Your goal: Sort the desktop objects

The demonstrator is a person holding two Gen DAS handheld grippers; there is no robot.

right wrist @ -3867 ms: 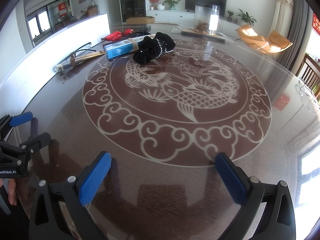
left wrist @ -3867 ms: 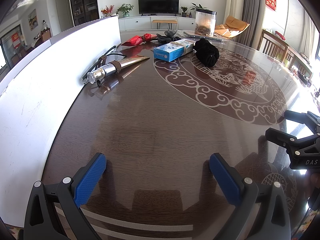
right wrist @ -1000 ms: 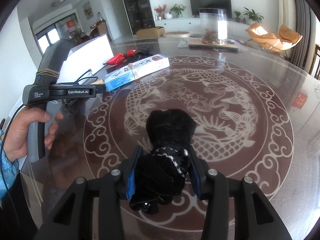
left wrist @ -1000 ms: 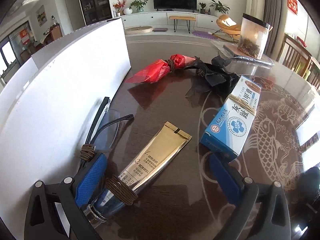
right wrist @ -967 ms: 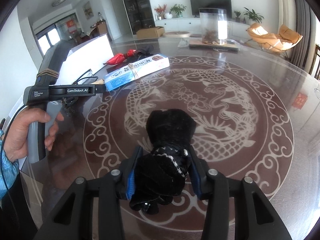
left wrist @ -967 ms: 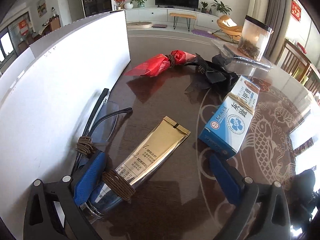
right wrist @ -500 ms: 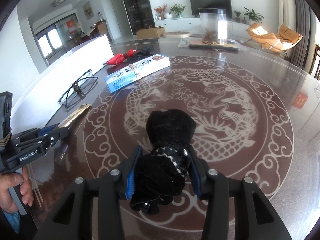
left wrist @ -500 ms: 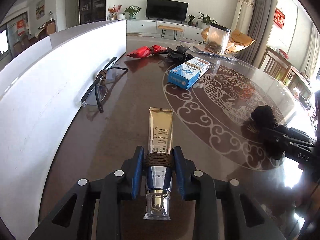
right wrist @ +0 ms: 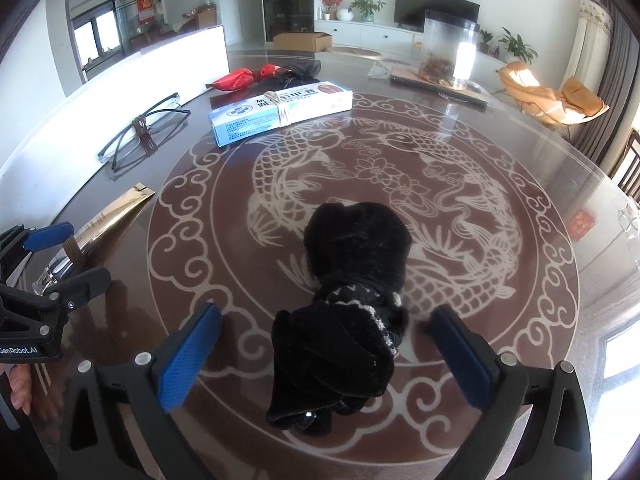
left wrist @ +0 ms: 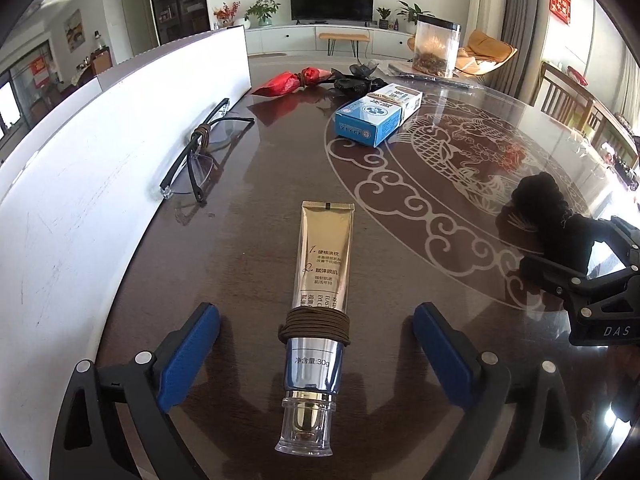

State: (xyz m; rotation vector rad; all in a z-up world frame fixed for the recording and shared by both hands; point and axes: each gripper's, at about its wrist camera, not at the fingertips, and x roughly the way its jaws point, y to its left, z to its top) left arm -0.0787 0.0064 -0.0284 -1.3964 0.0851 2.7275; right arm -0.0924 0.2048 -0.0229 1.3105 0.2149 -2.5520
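A gold cream tube [left wrist: 320, 288] with a brown band lies on the dark table between the open fingers of my left gripper [left wrist: 316, 356], cap toward the camera; it also shows in the right wrist view [right wrist: 100, 220]. A black fabric bundle [right wrist: 348, 304] lies on the table between the open fingers of my right gripper [right wrist: 326, 354]; it also shows in the left wrist view [left wrist: 548, 208]. Farther back lie a blue and white box [left wrist: 378, 114] [right wrist: 280, 110], glasses [left wrist: 200, 152] [right wrist: 140, 132], and a red bundle [left wrist: 292, 80] tied to black fabric.
A white board [left wrist: 100, 160] stands along the table's left side. A clear jar [left wrist: 436, 46] stands on a flat tray at the far edge. My left gripper shows in the right wrist view [right wrist: 48, 264]; my right gripper shows in the left wrist view [left wrist: 576, 268].
Both grippers have opened. The left one has let go of the gold tube and the right one has let go of the black bundle; both things now lie on the table.
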